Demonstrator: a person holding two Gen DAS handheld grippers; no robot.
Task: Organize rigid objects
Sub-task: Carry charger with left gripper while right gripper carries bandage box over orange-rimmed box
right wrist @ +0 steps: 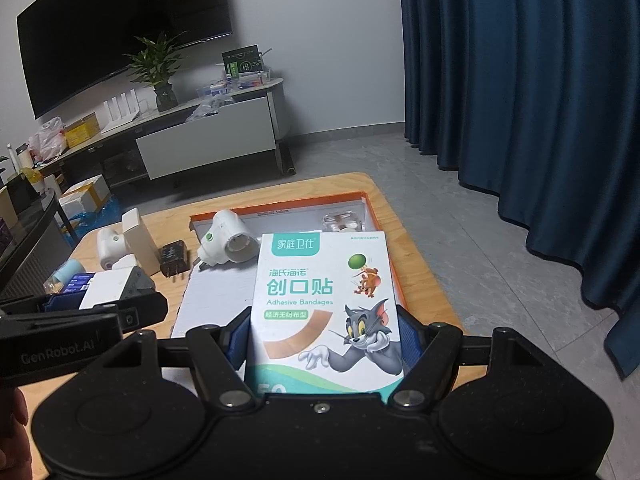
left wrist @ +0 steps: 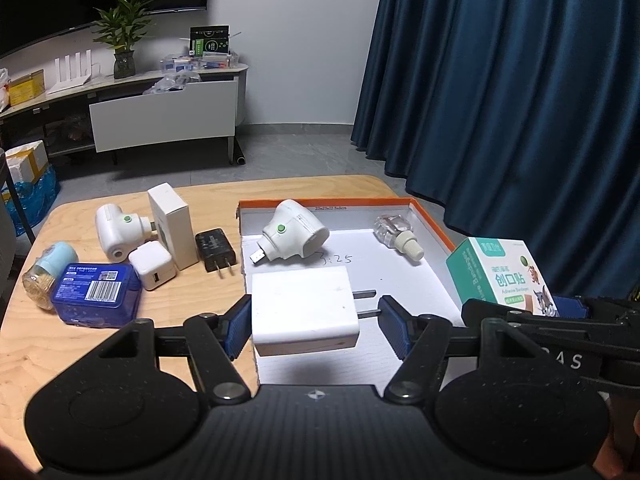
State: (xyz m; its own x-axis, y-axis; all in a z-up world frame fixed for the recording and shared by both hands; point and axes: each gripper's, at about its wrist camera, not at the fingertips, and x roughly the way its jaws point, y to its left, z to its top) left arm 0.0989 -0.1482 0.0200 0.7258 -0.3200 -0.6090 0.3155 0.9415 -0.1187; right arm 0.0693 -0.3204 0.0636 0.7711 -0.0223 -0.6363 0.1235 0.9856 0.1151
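White charger (left wrist: 304, 308) – a flat block with two prongs – sits between the pads of the left tongs (left wrist: 316, 322), partly closed: one pad on its body, the other at the prong tips. It hangs over the near part of the orange-rimmed box (left wrist: 340, 201) on the table (left wrist: 120, 360). The right tongs (right wrist: 324, 340), spread wide, clamp the bandage box (right wrist: 324, 280) by both side edges, above the same box's right half.

Inside the orange-rimmed box, at twelve o'clock from the charger, lies a white plug-in unit (left wrist: 296, 232); at one o'clock, a clear bottle (left wrist: 396, 236). At about ten o'clock, on bare wood, lie a black charger (left wrist: 216, 248), a cube charger (left wrist: 152, 266), an upright white carton (left wrist: 172, 228), a second plug-in unit (left wrist: 116, 232), a blue case (left wrist: 96, 292) and a blue-capped jar (left wrist: 48, 276).
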